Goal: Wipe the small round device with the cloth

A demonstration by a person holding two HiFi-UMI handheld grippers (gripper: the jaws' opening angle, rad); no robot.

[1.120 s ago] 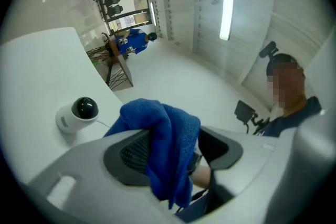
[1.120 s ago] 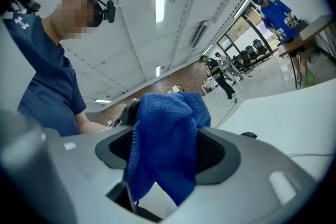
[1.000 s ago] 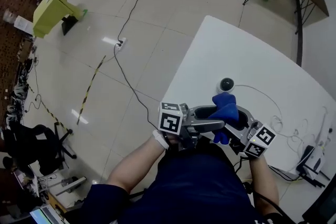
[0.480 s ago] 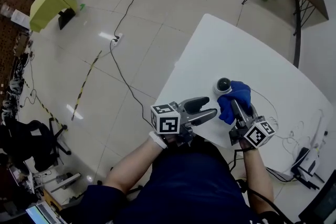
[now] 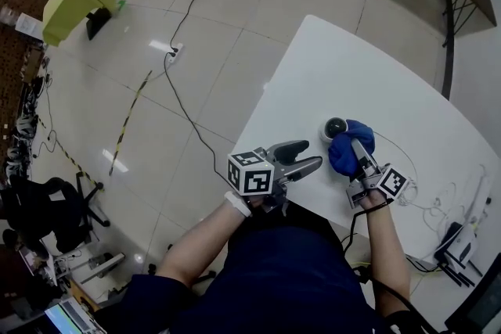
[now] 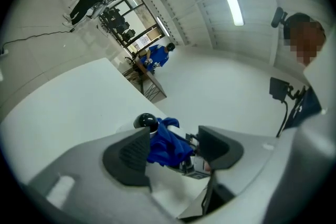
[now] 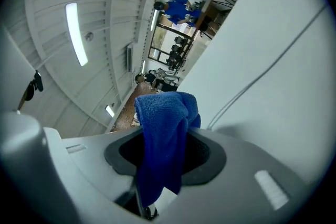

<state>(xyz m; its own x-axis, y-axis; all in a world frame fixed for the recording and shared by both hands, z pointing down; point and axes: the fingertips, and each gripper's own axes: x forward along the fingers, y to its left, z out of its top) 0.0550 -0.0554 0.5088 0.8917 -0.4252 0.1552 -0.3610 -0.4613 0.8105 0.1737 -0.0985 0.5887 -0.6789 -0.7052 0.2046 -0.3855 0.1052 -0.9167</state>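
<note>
The small round device (image 5: 335, 127), a black dome on a white base, stands on the white table (image 5: 407, 82) near its front edge. A bunched blue cloth (image 5: 349, 150) rests against the device's right side. My right gripper (image 5: 358, 154) is shut on the cloth after its jaws closed in; in the right gripper view the cloth (image 7: 163, 134) hangs between the pads. My left gripper (image 5: 304, 156) hovers left of the device, open, its jaws just having narrowed a little with nothing between them. Its view shows the device (image 6: 145, 121) and the cloth (image 6: 165, 144) just ahead.
A thin white cable (image 5: 401, 149) curls across the table from the device toward a charger block (image 5: 462, 240) at the right edge. The table's curved front edge runs just below the grippers. A black cord (image 5: 184, 90) crosses the tiled floor at left.
Both grippers have sunk toward the table. The right one carried the cloth away from the left gripper, forward and down to the device's side. The left gripper drifted slightly left.
</note>
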